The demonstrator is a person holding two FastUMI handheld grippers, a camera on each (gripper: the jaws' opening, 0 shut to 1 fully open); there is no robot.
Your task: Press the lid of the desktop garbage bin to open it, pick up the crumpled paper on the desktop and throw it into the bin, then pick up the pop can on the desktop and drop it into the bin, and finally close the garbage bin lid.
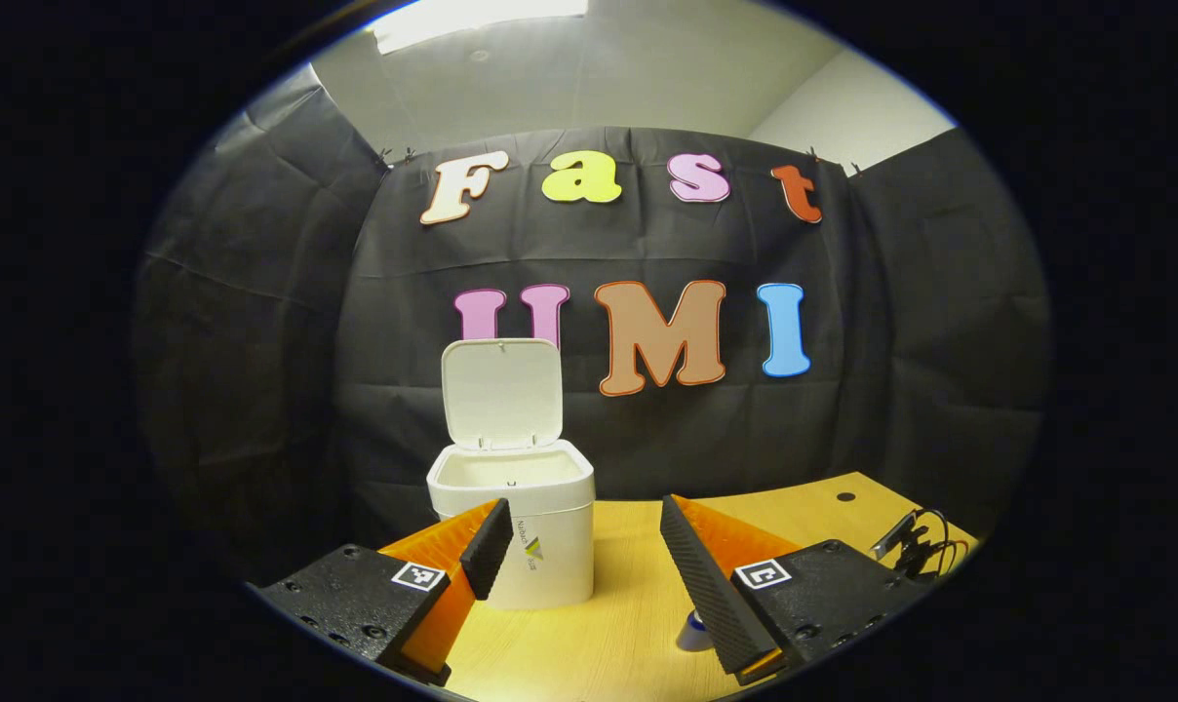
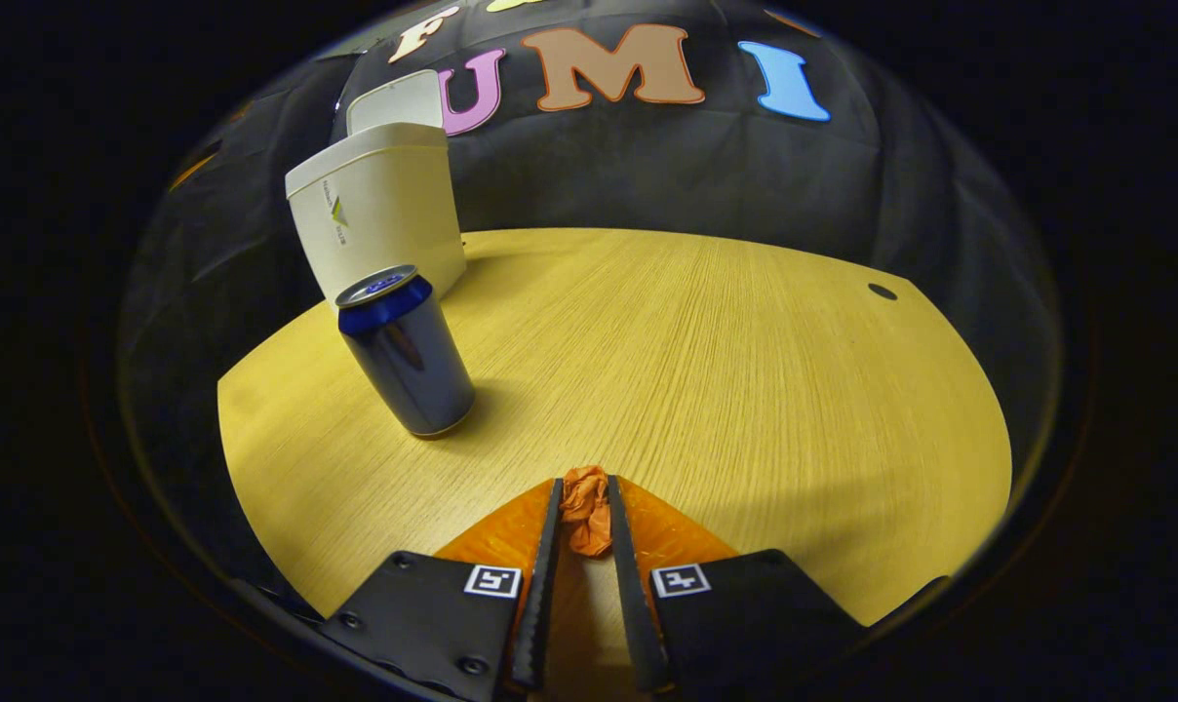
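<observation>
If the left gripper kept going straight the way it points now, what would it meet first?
Probably the black cloth wall, beyond the table's far edge. The line between the left gripper's open jaws passes just right of the open bin, though depth is hard to judge.

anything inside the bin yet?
The lid stands open. The bin shows only its bare pale upper inner wall; its bottom is hidden by the rim. The crumpled paper sits pinched in the right tongs.

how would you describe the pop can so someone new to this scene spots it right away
Start at the wooden table and find the white garbage bin with its lid up near the far edge. Just in front of the bin stands the pop can, upright. It is dark blue and shiny with a silver top, unlike the matte white bin.
</observation>
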